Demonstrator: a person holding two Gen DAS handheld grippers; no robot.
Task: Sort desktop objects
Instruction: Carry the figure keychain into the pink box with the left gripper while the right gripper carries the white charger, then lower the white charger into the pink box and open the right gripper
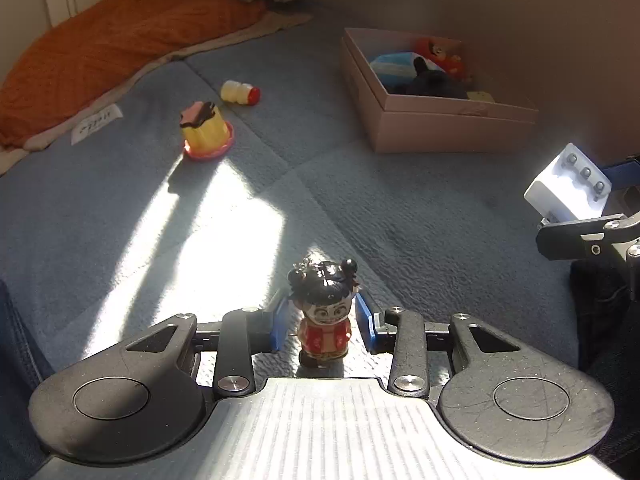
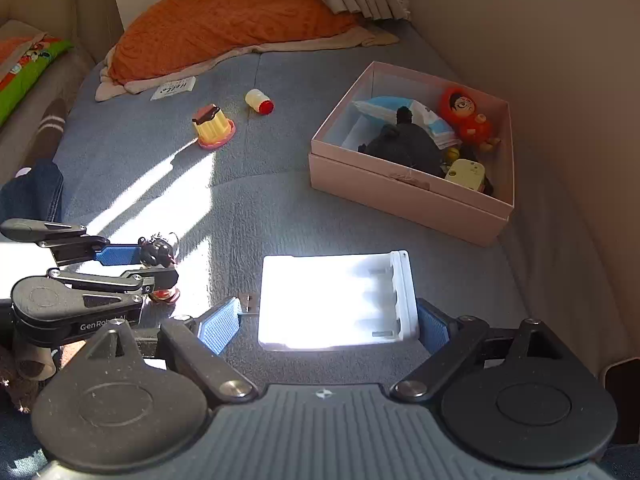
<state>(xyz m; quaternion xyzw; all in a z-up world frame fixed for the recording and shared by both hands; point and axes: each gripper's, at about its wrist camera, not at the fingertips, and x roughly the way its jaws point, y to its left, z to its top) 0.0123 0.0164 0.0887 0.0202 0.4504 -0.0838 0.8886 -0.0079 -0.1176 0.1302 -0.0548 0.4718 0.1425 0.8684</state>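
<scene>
1. Left wrist view: the left gripper (image 1: 322, 326) has its jaws pinching a small figurine (image 1: 324, 320) with black hair buns and a red patterned tunic, low in the middle of the frame, in a patch of sun.
2. Right wrist view: the right gripper (image 2: 320, 326) has its jaws spread wide around a white plastic case (image 2: 336, 300); whether they press it I cannot tell.
3. Sorting looks partly done: the pink box (image 2: 404, 200), right of centre, already holds several toys.
4. Left on the blue bed cover (image 2: 280, 208), upper left: a yellow cake toy (image 2: 214, 126) and a small bottle (image 2: 259, 101).
</scene>
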